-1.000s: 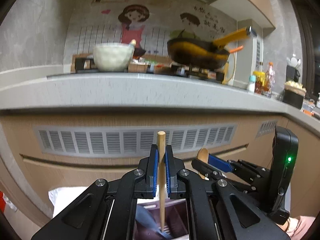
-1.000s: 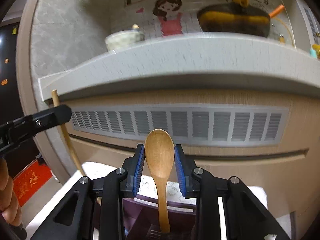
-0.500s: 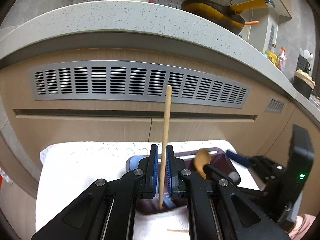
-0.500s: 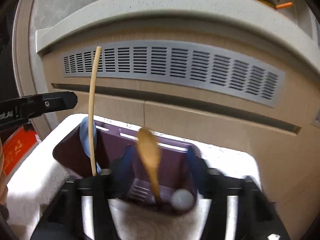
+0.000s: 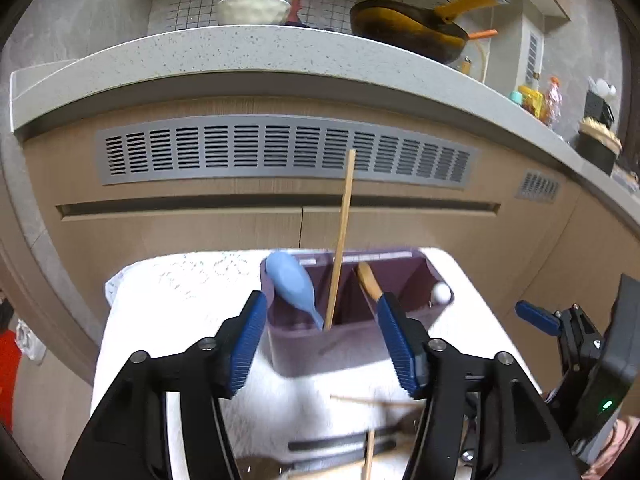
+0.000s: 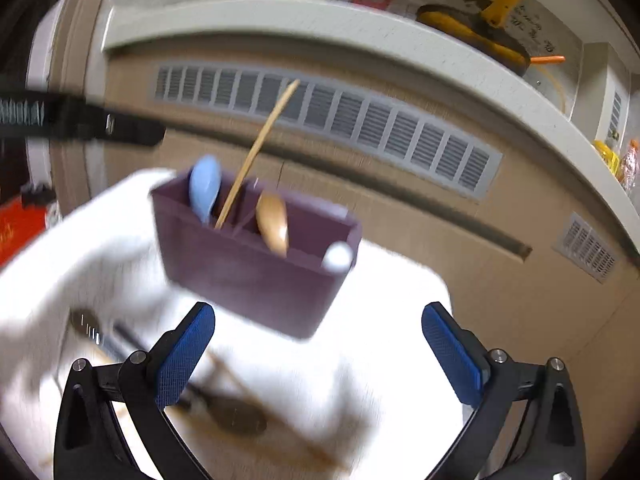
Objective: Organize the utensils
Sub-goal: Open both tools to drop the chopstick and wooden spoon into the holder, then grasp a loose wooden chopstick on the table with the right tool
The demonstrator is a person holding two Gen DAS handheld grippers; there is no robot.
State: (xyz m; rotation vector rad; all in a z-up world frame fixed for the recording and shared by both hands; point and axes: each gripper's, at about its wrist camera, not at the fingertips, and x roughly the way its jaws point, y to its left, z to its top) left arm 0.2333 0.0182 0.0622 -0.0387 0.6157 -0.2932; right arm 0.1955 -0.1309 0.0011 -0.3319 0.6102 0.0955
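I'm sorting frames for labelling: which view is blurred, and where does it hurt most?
Right wrist view: motion blur smears the purple holder and the loose utensils on the white cloth. Left wrist view: mostly sharp, with the chopstick crisp; only the foreground utensils are soft. Both bend the counter edge.

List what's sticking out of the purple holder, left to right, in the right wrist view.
Blue spoon → chopstick → wooden spoon → white ball-shaped tip at the holder's right corner.
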